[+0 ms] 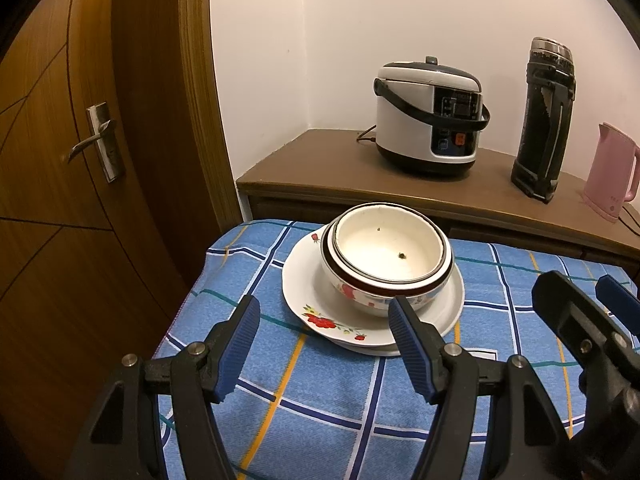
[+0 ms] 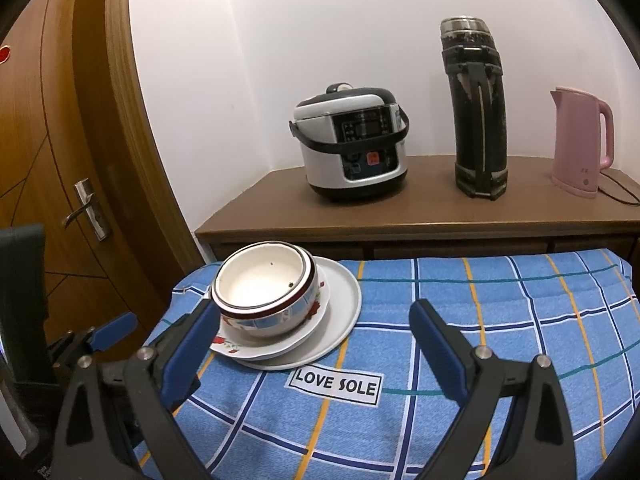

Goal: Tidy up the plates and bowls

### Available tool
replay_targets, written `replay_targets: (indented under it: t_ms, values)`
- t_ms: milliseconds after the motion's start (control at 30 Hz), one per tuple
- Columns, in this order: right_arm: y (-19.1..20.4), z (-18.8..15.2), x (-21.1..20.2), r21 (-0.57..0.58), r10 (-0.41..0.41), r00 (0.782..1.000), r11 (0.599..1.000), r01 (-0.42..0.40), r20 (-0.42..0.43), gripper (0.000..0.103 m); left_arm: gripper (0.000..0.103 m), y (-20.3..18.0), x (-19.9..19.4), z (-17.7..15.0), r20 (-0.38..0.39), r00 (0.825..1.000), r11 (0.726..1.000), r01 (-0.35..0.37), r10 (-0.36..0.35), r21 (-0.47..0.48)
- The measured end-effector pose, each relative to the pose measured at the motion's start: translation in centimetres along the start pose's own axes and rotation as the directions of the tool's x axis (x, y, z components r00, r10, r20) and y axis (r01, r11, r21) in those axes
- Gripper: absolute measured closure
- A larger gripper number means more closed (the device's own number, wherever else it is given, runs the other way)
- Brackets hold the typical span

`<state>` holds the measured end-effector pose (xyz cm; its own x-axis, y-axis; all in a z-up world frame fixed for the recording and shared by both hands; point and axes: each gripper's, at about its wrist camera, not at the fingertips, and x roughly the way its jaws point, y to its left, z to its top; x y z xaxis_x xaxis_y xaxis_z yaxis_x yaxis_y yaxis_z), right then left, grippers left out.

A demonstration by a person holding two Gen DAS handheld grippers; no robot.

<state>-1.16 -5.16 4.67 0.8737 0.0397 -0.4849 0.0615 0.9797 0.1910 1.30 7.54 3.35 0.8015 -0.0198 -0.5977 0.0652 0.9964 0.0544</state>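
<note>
Two nested bowls (image 1: 390, 256), white inside with a dark brown rim and red flower print, sit on two stacked white plates (image 1: 308, 292) on the blue checked tablecloth. The stack also shows in the right wrist view, bowls (image 2: 266, 292) on plates (image 2: 344, 300). My left gripper (image 1: 324, 316) is open and empty, just in front of the stack. My right gripper (image 2: 316, 320) is open and empty, to the right of the stack; it shows in the left wrist view (image 1: 580, 300) too.
Behind the table a brown cabinet (image 2: 400, 216) carries a rice cooker (image 2: 352, 148), a tall black thermos (image 2: 478, 112) and a pink kettle (image 2: 580, 140). A wooden door (image 1: 72, 152) stands to the left. A "LOVE SOLE" label (image 2: 335, 386) lies on the cloth.
</note>
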Motion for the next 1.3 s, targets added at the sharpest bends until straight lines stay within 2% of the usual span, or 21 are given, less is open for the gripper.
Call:
replay_targets:
  t_ms: [1000,1300]
  values:
    - [0.0,0.0,-0.1,0.002,0.005,1.000,1.000,-0.005,0.002,0.006,0.034,0.0,0.0,0.0,-0.008,1.000,1.000,0.005,-0.005,-0.009]
    - [0.0,0.0,-0.2,0.005,0.006,1.000,1.000,-0.006,0.002,0.006,0.034,-0.3,-1.1,0.3,0.056,0.998,1.000,-0.023,0.022,0.007]
